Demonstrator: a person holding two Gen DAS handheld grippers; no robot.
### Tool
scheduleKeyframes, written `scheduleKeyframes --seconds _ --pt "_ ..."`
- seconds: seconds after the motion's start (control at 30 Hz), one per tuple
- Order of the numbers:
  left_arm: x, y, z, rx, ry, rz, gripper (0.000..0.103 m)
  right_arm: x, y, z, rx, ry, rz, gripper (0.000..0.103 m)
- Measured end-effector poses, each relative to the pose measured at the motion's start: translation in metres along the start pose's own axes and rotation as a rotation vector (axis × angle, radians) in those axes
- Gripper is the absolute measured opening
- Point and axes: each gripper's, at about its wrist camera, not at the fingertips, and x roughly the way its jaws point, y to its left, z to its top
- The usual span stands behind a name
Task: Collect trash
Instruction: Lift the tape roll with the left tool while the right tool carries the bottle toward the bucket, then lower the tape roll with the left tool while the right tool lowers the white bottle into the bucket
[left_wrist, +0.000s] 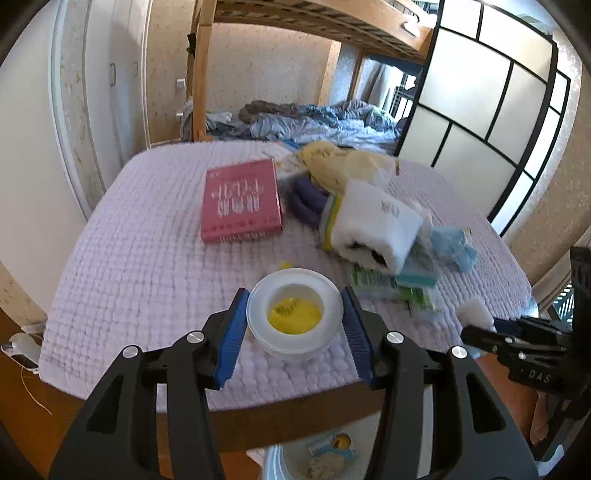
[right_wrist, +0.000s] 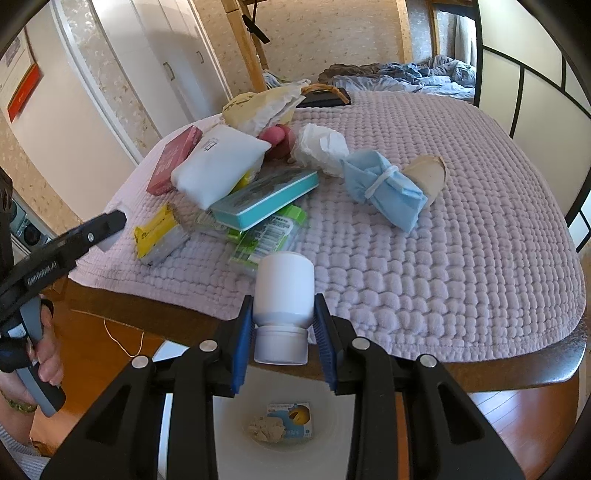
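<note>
Directly below the right hand-held gripper (right_wrist: 283, 325) waits the bin (right_wrist: 280, 398).
It is clamped on a white bottle (right_wrist: 283, 291), cap toward the camera, long axis along the fingers, past the worktop (right_wrist: 480, 369) edge. The left hand-held gripper (left_wrist: 293, 325) grips a white cup (left_wrist: 294, 314) with yellow residue, over the cloth.

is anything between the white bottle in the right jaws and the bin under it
Nothing visible. The white bottle, clamped in the right gripper, hangs past the table edge, with the open bin directly below.
</note>
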Motion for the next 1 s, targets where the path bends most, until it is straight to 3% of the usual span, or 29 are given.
scheduleKeyframes --seconds 1.0 --pt "-0.025 -0.026 -0.058 0.021 0.109 0.014 0.052 -0.044 0.014 -0.06 -0.03 0.027 0.018 0.032"
